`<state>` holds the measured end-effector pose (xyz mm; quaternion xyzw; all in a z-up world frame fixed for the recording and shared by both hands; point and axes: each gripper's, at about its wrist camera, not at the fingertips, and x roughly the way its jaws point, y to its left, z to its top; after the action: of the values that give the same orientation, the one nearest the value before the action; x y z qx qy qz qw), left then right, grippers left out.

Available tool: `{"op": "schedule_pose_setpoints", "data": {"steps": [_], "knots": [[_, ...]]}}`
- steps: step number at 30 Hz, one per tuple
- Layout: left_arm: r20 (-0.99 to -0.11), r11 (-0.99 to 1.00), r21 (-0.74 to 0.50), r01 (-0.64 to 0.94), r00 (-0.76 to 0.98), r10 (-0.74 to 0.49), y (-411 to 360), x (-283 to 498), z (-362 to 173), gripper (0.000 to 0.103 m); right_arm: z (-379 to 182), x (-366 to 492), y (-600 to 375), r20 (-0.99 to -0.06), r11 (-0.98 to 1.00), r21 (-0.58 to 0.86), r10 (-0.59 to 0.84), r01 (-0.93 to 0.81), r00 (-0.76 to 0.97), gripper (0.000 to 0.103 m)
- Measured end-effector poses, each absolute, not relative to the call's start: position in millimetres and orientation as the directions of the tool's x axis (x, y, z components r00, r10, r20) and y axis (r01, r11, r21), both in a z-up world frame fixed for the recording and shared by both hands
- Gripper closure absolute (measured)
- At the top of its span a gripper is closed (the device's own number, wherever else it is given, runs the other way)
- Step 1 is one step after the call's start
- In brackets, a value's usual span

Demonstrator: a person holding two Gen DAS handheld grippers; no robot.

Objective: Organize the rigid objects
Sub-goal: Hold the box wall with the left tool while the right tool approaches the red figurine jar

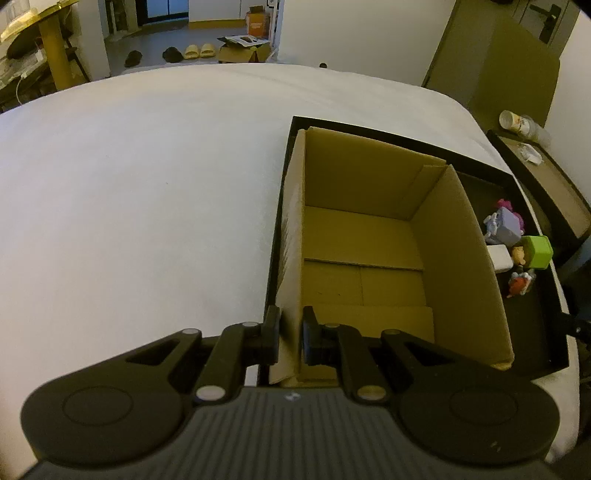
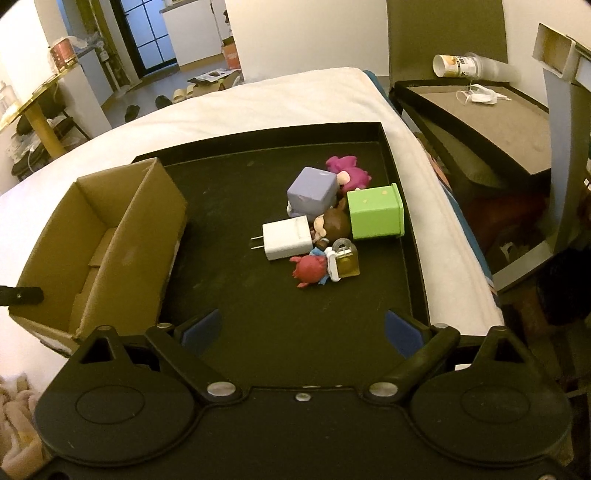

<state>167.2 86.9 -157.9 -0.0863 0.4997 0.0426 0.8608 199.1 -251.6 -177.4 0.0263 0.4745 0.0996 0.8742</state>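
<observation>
An empty cardboard box (image 1: 365,258) stands in the left part of a shallow black tray (image 2: 229,291) on a white bed. My left gripper (image 1: 290,338) is shut on the box's near left wall, one pad outside and one inside. A pile of small items lies on the tray's right side: a white charger plug (image 2: 286,238), a lilac cube (image 2: 312,192), a green cube (image 2: 375,212), a magenta figure (image 2: 349,170), a brown-headed figure (image 2: 332,223), a red figure (image 2: 310,271) and a small padlock (image 2: 345,258). My right gripper (image 2: 301,328) hovers open over the tray's near part, short of the pile, with nothing between its fingers.
The white bed (image 1: 140,192) spreads left of the tray. A dark side table (image 2: 487,114) with a tipped paper cup (image 2: 456,66) stands to the right. Beyond the bed are slippers (image 1: 199,51), cardboard boxes on the floor and a gold-topped table (image 1: 40,18).
</observation>
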Motion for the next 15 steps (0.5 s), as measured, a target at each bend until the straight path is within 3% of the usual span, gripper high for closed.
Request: {"op": "schedule_pose_setpoints", "data": {"steps": [15], "knots": [[-0.876,0.972,-0.109,-0.206,0.483,0.004,92,180,-172,0.092,-202,239,-248,-0.844,0.979,0.097,0.177,-0.18,0.506,0.01]]}}
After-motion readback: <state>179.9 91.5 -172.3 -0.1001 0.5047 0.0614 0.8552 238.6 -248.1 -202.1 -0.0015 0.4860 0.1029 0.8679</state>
